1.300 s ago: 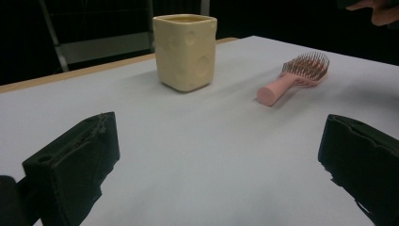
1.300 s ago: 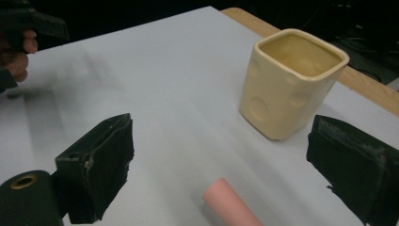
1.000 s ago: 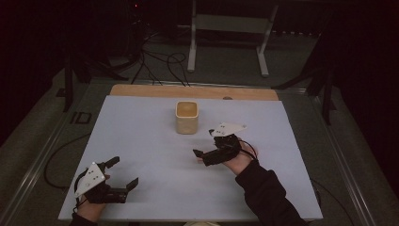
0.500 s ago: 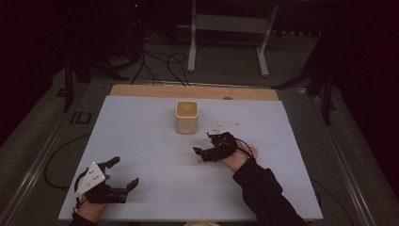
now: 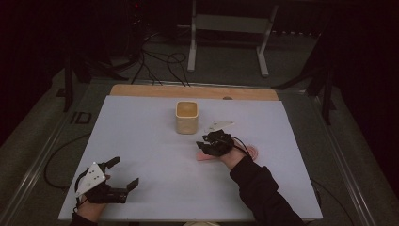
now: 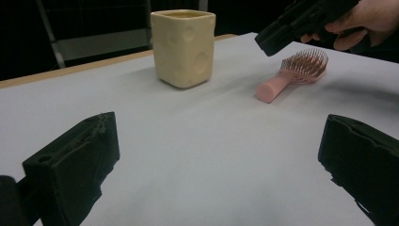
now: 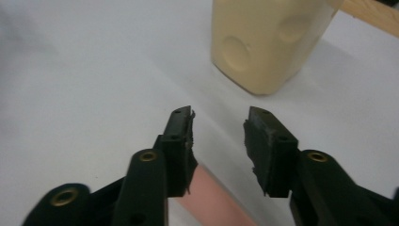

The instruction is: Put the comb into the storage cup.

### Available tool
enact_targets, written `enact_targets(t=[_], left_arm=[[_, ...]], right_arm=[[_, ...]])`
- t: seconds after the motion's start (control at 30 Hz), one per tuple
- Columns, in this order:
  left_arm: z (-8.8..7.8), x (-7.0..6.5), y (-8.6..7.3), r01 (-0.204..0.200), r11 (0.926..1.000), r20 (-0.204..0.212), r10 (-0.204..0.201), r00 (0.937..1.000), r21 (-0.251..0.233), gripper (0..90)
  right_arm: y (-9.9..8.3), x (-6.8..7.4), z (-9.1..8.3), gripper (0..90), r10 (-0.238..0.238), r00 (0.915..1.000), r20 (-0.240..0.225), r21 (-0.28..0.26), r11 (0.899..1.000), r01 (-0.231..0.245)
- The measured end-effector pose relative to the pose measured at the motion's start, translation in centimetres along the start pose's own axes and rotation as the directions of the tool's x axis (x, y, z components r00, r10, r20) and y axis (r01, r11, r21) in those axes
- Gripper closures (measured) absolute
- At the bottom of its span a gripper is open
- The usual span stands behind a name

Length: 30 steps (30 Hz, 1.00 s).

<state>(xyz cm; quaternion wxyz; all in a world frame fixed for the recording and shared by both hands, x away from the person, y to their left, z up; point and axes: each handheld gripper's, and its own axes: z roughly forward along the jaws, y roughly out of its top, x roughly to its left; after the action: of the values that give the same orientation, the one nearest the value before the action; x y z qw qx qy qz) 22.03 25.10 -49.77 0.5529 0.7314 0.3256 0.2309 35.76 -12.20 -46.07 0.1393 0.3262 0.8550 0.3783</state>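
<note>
Lowered since before, right gripper [image 7: 217, 123] has just been closing, its jaws straddling the smooth pink brush [image 6: 291, 77] handle unpinched, beside the dimpled squarish cream cup [image 5: 187, 117]; left gripper [image 5: 120, 174] spread.

High view: fixed above the near edge, looking forward and down over the whole worktop [image 5: 155, 141]. Left claw camera sits low and well back from the cream cup [image 6: 183, 47], facing it. Right claw camera looks down close beside that cup [image 7: 268, 42], which all three views share.
</note>
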Motion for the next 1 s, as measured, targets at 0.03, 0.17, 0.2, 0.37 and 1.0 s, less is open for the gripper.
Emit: enact_targets(t=[0.03,0.17,0.2,0.37,1.0], left_arm=[[0.0,0.0,0.0,0.001,1.0,0.001,-0.001,1.0,0.001,0.1],[0.0,0.0,0.0,0.0,1.0,0.001,0.0,1.0,0.002,0.1],[0.0,0.0,0.0,0.0,1.0,0.001,0.0,1.0,0.002,0.1],[0.0,0.0,0.0,0.002,1.0,0.002,-0.002,1.0,0.002,0.1],[0.1,0.0,0.0,0.001,1.0,0.007,-0.001,1.0,0.007,0.1]], right_arm=[[0.0,0.0,0.2,63.7,-0.005,1.0,0.002,0.007,1.0,0.005],[-0.1,-0.1,0.5,71.3,-0.002,1.0,0.006,0.03,1.0,0.002],[-0.1,-0.1,0.5,71.3,-0.002,1.0,0.006,0.03,1.0,0.002],[-0.1,-0.3,0.8,78.4,0.001,0.9999,0.01,0.055,0.998,-0.002],[-0.3,0.0,3.4,89.9,-0.003,0.9998,0.022,0.194,0.981,-0.002]])
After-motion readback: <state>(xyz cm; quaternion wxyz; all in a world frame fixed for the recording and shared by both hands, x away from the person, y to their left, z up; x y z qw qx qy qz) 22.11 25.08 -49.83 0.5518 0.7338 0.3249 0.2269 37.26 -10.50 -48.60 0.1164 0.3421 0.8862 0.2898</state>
